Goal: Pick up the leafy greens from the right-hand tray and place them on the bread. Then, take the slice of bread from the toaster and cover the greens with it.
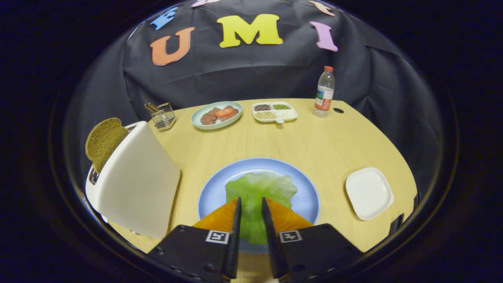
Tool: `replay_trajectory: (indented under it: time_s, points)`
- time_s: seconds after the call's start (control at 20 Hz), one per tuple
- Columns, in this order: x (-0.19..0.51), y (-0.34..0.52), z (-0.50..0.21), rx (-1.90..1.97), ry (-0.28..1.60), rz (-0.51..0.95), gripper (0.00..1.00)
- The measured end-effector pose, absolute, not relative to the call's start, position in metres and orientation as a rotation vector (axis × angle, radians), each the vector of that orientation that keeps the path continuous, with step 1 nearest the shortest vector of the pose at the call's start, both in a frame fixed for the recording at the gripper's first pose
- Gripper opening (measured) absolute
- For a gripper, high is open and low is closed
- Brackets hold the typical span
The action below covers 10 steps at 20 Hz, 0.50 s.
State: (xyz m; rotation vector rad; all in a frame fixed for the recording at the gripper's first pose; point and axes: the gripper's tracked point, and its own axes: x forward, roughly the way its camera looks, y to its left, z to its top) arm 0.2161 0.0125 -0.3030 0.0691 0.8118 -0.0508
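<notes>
A: Gripper view. Fingers?
B: Gripper (pixel 251 204) over the near edge of the blue plate (pixel 306 196); fingers (pixel 235 224) a narrow gap apart, leafy greens (pixel 261 188) seen between and just beyond the tips. Whether they pinch the leaf, cannot tell.
A: Greens location?
B: Spread on the blue plate, centre of the tabletop (pixel 314 141). Any bread beneath is hidden.
A: Toaster?
B: White toaster (pixel 137 181) at left, slice of bread (pixel 103 141) standing up out of its slot.
A: Right-hand tray?
B: White tray (pixel 368 192) right of the plate, well apart from the fingers.
</notes>
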Motion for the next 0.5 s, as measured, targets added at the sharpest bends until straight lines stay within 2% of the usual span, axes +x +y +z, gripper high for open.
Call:
replay_trajectory:
  time_s: [0.05, 0.2, 0.3, 0.5]
  points:
    - [0.214, 0.012, -0.301, 0.071, 0.82, -0.058, 0.42]
    - [0.208, 0.012, -0.293, 0.067, 0.808, -0.062, 0.88]
    - [0.202, 0.013, -0.287, 0.066, 0.798, -0.06, 0.84]
    - [0.188, 0.019, -0.264, 0.052, 0.783, -0.069, 0.93]
